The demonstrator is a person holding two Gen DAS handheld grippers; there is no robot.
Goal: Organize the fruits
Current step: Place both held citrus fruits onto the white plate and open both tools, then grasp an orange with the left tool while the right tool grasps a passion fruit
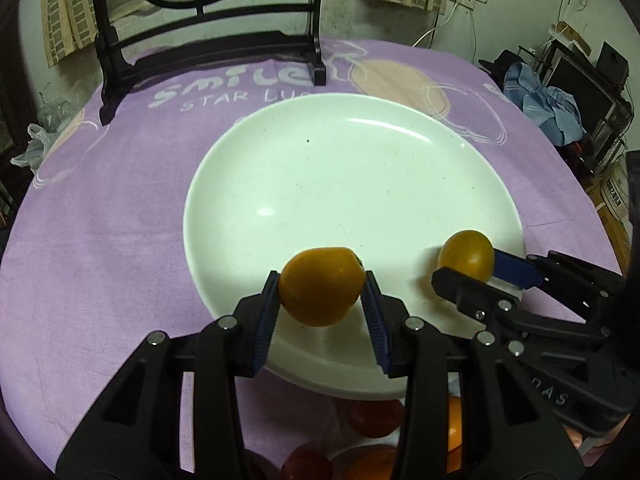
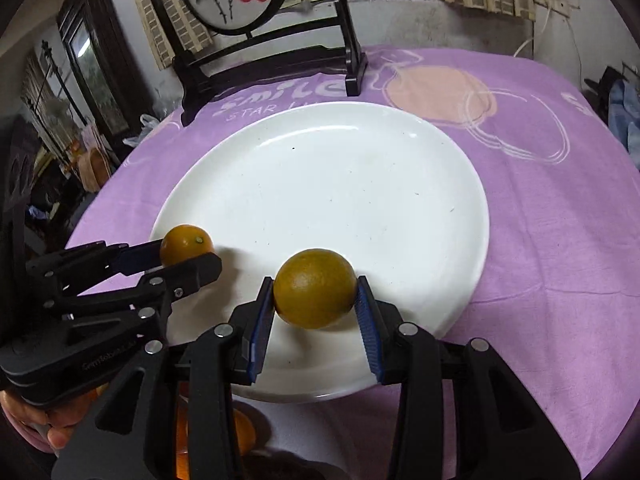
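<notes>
Here each claw [image 1: 322, 286] [image 2: 316, 290] grips an orange [image 1: 320, 284] [image 2: 315, 288].

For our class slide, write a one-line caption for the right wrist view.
Both grippers, right and left, each hold an orange over the near edge of a white plate.

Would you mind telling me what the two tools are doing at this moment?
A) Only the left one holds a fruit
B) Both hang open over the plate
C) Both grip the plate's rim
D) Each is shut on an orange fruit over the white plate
D: the left tool pinches one orange fruit and the right tool another orange fruit, both over the near part of the white plate.
</notes>
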